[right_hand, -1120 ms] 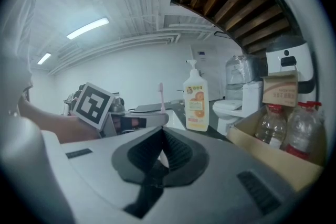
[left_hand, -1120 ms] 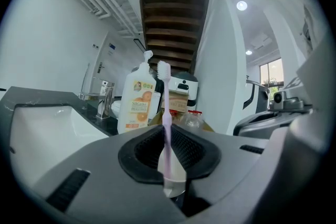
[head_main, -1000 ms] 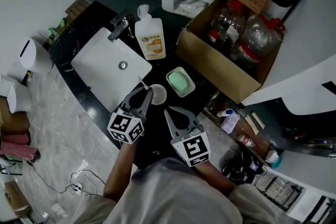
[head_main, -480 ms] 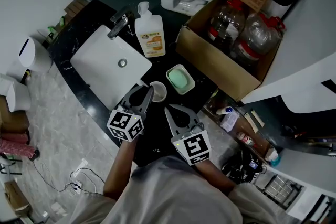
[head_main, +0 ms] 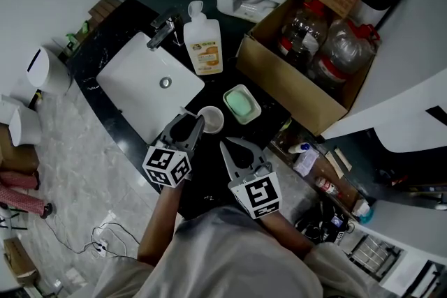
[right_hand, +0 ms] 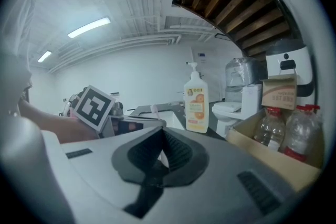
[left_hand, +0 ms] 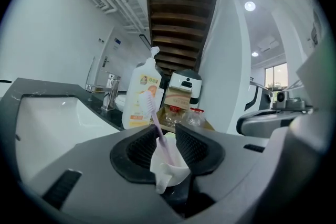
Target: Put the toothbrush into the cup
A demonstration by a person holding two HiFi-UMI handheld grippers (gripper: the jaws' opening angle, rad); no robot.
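The left gripper's point(left_hand: 166, 132) jaws have just been opening and stand apart, gripping nothing. The toothbrush point(left_hand: 156, 119) leans in the white cup point(left_hand: 169, 168) on the bench point(head_main: 209, 165), directly between those jaws, its bristles above their tips. The right gripper's point(right_hand: 159, 131) jaws are closed and empty, with the cup ahead to their left

The white cup point(head_main: 210, 119) stands upright on the dark surface, just beside the near right corner of the white sink point(head_main: 126, 73). The toothbrush point(left_hand: 160, 138), with a lilac handle and a white bristled head, stands in the cup, head up, leaning toward the sink.
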